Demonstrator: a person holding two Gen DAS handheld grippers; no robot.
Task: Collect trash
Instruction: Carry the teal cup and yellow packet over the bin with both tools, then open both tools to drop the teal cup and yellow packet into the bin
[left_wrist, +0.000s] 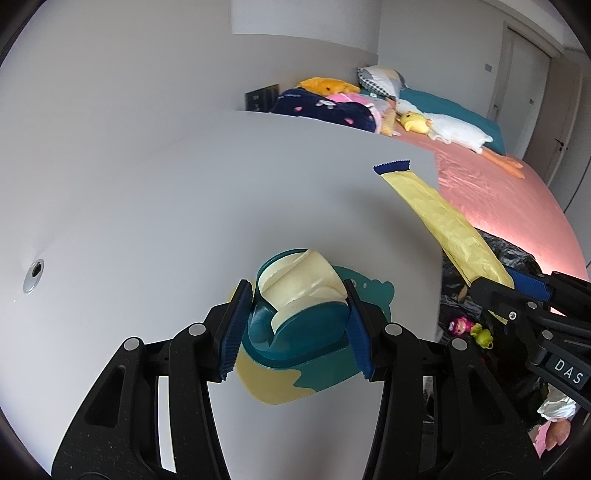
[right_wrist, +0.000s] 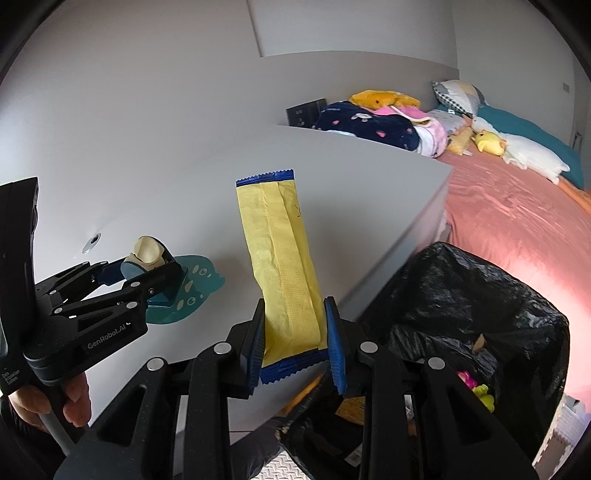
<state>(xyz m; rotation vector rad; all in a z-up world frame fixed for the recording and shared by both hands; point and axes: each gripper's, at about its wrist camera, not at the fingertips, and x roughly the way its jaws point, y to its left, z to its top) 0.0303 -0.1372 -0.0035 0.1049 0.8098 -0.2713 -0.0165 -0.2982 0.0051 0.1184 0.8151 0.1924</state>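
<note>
Together, left gripper (left_wrist: 295, 317) pinches a teal-and-cream plastic package (left_wrist: 299, 314) above the white table (left_wrist: 147, 221); right gripper (right_wrist: 297, 343) pinches a yellow wrapper (right_wrist: 284, 266) beside the black trash bag (right_wrist: 480, 295).

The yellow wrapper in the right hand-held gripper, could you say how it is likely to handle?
The yellow wrapper looks creased and thin, so probably light and floppy. Held only at its lower end, it may sway.

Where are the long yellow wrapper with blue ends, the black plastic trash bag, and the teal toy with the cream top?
Long yellow wrapper with blue ends (right_wrist: 286, 266), right wrist view, middle.
Black plastic trash bag (right_wrist: 480, 295), right wrist view, upper side.
Teal toy with cream top (left_wrist: 299, 325), left wrist view, teal body.
</note>
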